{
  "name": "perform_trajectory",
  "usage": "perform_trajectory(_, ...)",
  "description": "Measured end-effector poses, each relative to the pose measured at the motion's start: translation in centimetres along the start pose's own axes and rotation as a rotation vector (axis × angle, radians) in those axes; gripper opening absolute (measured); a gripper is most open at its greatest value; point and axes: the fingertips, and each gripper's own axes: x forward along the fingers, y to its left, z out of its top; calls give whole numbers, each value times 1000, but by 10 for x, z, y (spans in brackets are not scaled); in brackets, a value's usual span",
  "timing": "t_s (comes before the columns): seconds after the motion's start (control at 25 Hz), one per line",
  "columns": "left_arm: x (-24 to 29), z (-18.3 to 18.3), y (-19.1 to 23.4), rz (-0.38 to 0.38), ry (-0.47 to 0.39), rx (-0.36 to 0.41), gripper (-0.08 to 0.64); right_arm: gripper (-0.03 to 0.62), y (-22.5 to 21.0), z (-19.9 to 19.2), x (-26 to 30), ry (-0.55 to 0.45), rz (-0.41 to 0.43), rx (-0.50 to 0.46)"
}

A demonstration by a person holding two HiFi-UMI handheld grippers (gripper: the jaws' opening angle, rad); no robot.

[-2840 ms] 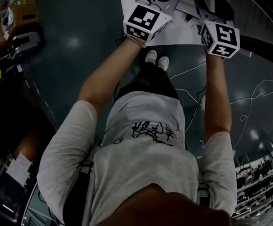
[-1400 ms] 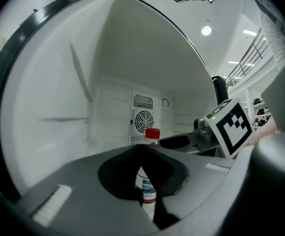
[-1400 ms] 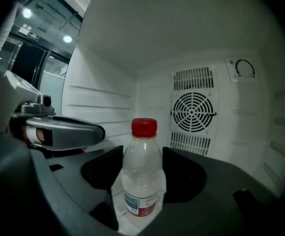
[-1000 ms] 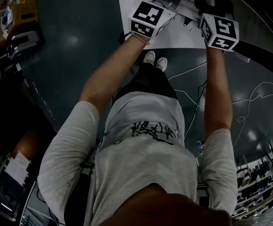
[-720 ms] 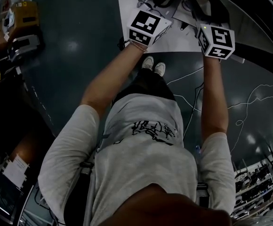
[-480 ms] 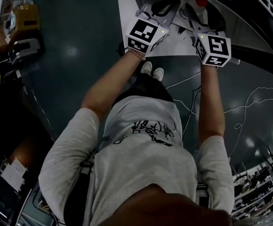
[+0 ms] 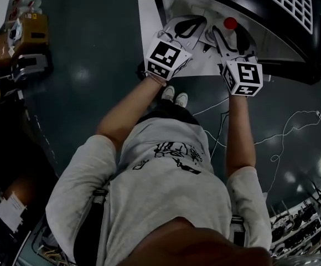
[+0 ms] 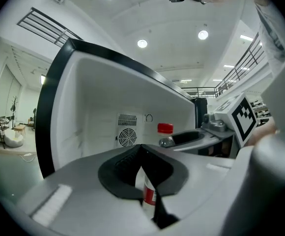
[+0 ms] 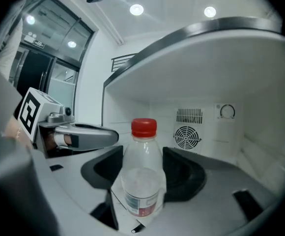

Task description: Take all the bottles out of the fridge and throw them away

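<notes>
A clear bottle [image 9: 142, 173] with a red cap [image 7: 229, 22] and a red-edged label stands between the jaws of my right gripper [image 9: 142, 151], which is shut on it inside the white fridge [image 9: 216, 73]. In the head view the right gripper [image 7: 231, 35] reaches into the fridge opening beside my left gripper [image 7: 187, 25]. The left gripper [image 8: 143, 149] is shut, its tips meeting with nothing held. A strip of bottle label [image 8: 150, 194] shows through the slit below them. The capped bottle [image 8: 165, 132] appears beside the right gripper in the left gripper view.
A round fan vent [image 9: 185, 136] and a dial sit on the fridge's back wall. The fridge's black casing [image 7: 315, 49] stands to the right. White cables [image 7: 293, 126] trail over the dark floor, and yellow equipment [image 7: 22, 37] lies far left. The person's shoes [image 7: 174, 96] are just before the fridge.
The head view has tipped toward the fridge, so its inside and the red cap now show. Both grippers sit lower in the picture and closer together, the right one around the bottle.
</notes>
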Motion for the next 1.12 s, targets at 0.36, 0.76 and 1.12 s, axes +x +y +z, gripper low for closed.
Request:
perform_trajectory(0.36, -19, 21, -17, -11, -22, 3, 9, 244, 8, 17, -29, -6, 3, 6)
perform_trajectory(0.76, -42, 59, -46, -48, -81, 25, 9, 244, 24, 35, -64, -14, 13, -4)
perform_trajectory(1.12, -54, 81, -71, -78, -108, 22, 9, 244, 25, 51, -92, -25, 29, -14)
